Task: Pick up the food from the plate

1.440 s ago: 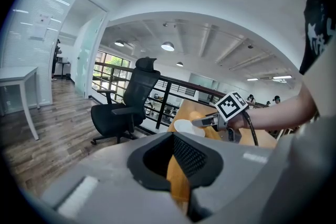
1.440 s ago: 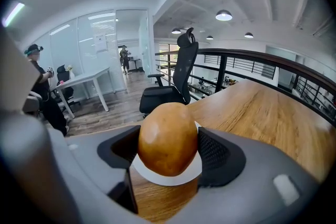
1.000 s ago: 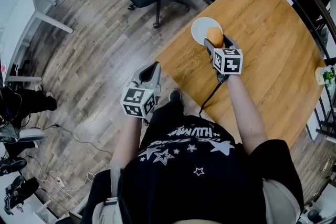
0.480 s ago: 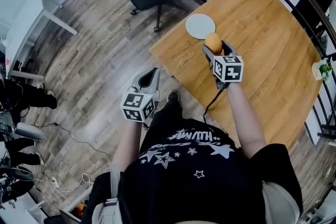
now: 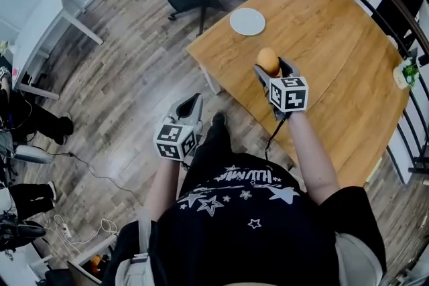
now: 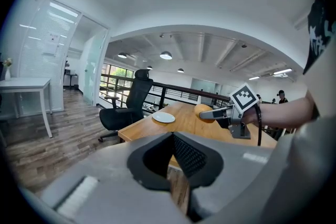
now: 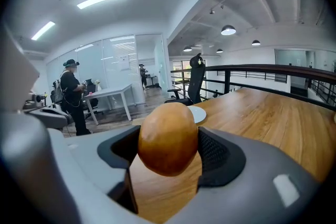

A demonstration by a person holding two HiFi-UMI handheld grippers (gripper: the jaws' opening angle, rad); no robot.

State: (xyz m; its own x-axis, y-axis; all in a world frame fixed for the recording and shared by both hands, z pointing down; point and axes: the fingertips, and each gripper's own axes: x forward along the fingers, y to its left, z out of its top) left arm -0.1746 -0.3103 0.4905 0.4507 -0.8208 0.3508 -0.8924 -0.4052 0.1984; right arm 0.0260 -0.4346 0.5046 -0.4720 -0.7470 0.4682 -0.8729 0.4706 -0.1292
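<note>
Clasping one orange food (image 7: 167, 138) in right gripper (image 5: 270, 65), left gripper (image 6: 172, 137) clenched, one plate (image 5: 247, 21)

Wood table (image 5: 335, 43) – smooth, satin sheen. On the table, plate (image 5: 247, 21) white, glossy, ceramic-looking. The food (image 5: 268, 60) golden-brown, smooth skin, faint shine. Grey matt plastic on right gripper (image 7: 169, 144) – its pads (image 7: 214, 153) black, rough mesh texture. Beside the table, floor (image 5: 120, 63) grey-brown wood planks, matt.

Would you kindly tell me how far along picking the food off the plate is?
Done: the plate sits bare on the table; the orange-brown food is off it. In hand: the right gripper is shut on the food, above the table. Left: nothing visible; the left gripper hangs shut, empty.
</note>
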